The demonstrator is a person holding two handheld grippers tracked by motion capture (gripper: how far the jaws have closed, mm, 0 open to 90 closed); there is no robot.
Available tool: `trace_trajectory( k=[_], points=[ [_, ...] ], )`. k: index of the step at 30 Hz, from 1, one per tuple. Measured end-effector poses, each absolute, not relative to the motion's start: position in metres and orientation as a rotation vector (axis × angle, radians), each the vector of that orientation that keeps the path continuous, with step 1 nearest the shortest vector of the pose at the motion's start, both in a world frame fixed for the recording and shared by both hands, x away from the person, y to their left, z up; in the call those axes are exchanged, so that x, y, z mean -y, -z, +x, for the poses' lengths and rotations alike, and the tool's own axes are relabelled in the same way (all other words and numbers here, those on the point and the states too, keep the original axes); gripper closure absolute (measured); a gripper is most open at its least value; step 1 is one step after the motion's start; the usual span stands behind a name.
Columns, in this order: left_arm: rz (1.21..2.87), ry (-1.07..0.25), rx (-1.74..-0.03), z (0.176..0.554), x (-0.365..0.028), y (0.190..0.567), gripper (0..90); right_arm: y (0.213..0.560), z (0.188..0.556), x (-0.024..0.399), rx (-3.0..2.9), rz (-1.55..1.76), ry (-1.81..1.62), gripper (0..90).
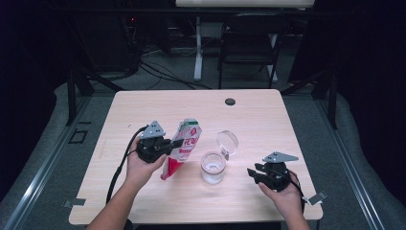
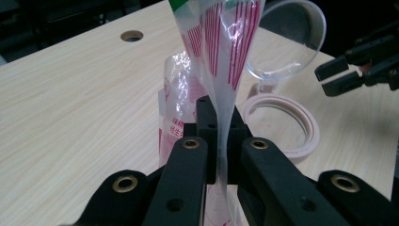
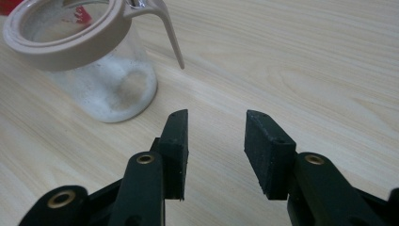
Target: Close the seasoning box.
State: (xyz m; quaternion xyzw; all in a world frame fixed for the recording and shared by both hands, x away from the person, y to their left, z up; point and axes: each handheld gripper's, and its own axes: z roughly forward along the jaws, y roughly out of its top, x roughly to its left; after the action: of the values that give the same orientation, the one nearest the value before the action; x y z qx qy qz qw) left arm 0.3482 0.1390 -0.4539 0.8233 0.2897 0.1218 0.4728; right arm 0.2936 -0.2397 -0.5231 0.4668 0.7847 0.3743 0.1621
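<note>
My left gripper [image 1: 178, 142] [image 2: 221, 117] is shut on a red-and-white plastic pouch [image 1: 181, 146] [image 2: 221, 52], pinching its thin film and holding it upright and tilted just left of the jar. The clear glass jar [image 1: 212, 166] [image 3: 101, 80] has a beige rim and a little white powder at the bottom; its round clear lid [image 1: 227, 143] [image 2: 287, 40] stands hinged open. My right gripper [image 1: 252, 172] [image 3: 216, 141] hovers open to the right of the jar, nothing between its pads. It shows far off at the right edge of the left gripper view [image 2: 339, 77].
The light wooden table [image 1: 143, 110] has a round cable hole [image 1: 230, 101] near its far edge. A black folding chair [image 1: 249, 43] and a white desk leg [image 1: 197, 48] stand beyond the table.
</note>
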Motion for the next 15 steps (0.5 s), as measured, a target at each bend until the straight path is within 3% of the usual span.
trace_trajectory(
  k=[15],
  points=[
    [2.048,-0.217,-0.672,0.335,-0.144,0.463,90.0,0.487,0.286,0.227,-2.257,1.209,-1.140,65.9]
  ],
)
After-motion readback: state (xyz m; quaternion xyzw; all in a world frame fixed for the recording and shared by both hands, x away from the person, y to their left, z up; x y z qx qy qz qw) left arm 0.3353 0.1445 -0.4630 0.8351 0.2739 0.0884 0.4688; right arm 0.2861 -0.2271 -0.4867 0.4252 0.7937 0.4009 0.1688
